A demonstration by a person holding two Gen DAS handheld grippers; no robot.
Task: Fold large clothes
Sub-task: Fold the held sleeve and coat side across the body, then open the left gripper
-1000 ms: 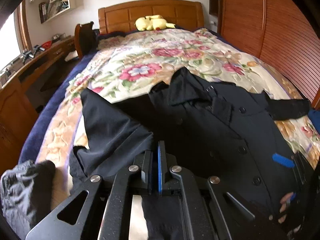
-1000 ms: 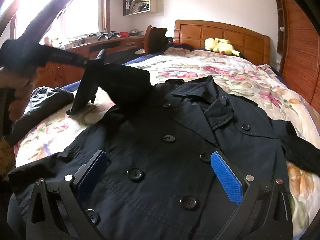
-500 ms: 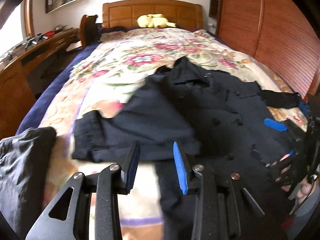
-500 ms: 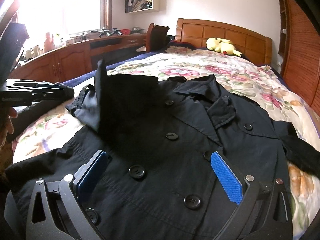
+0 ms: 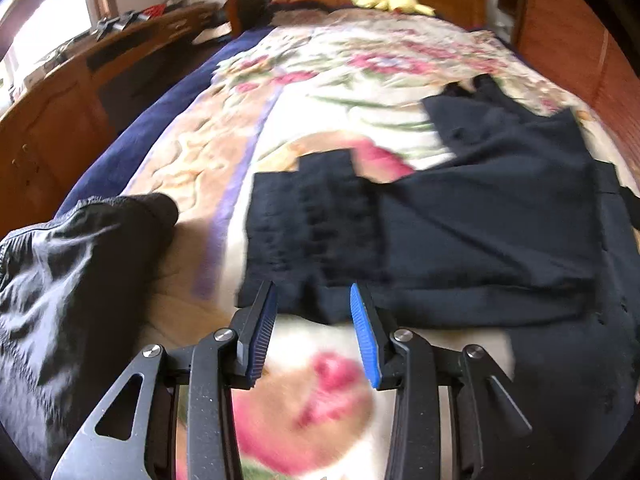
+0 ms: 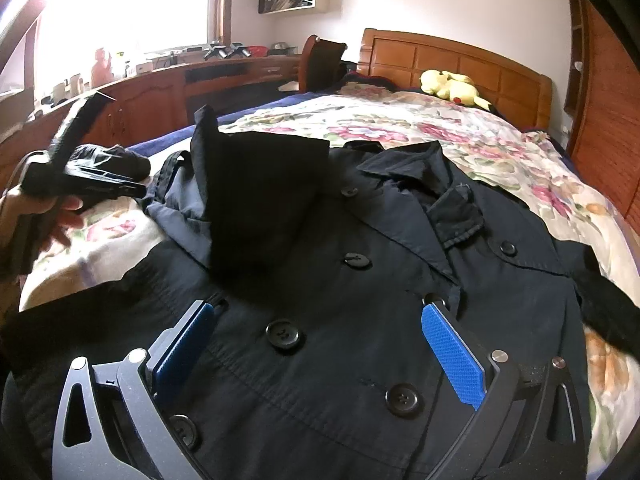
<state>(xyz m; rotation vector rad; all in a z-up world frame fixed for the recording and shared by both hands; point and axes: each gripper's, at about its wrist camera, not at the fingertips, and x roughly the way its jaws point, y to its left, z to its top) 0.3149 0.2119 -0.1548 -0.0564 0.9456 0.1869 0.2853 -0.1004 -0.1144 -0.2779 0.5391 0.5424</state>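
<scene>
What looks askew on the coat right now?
The left sleeve lies only half folded: it sits bunched and crooked over the coat front, with its cuff sticking up instead of lying flat.

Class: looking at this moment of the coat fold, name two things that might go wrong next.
1. The sleeve folded across the black coat lies bunched and partly raised; it may slide off.
2. The left gripper, open and empty, hangs near the sleeve's cuff and might snag it.

L wrist cam looks steeply down at the bed (image 5: 224, 148) edge; R cam low over the coat (image 6: 360, 360), facing headboard – both share coat & bed.
</scene>
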